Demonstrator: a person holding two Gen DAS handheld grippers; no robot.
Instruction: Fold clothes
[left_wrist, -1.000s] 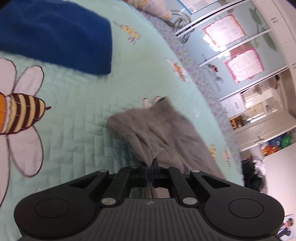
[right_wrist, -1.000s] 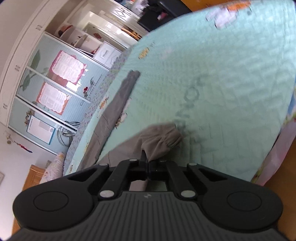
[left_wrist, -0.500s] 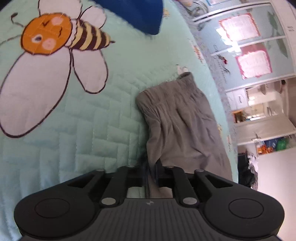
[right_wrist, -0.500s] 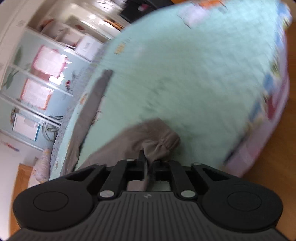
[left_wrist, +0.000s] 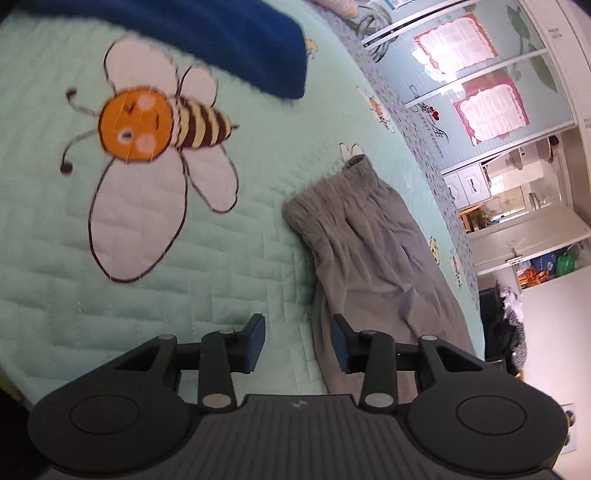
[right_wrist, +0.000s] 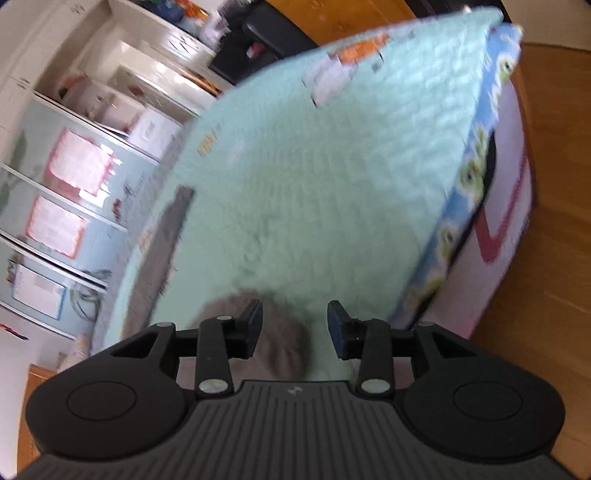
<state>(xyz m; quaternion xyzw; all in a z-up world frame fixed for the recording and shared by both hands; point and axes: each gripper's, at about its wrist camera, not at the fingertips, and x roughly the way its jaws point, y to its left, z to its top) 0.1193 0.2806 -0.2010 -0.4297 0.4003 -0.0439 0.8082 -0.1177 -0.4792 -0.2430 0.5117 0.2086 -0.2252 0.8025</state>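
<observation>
left gripper (left_wrist: 297, 341) jaws opening, nothing pinched, grey cloth edge just under its right finger; right gripper (right_wrist: 294, 328) jaws opening too, over the cuffed hem end. release step: let go fully, lift clear without dragging fabric. soft grey elastic-waist trousers (left_wrist: 369, 254) lie flat along the far right side of the mint quilted bedspread (left_wrist: 229, 258), creased.

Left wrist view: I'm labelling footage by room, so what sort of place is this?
Probably a child's bedroom: a bed with a bee-print quilt, grey trousers lying on it, and wardrobe doors with stickers behind.
</observation>
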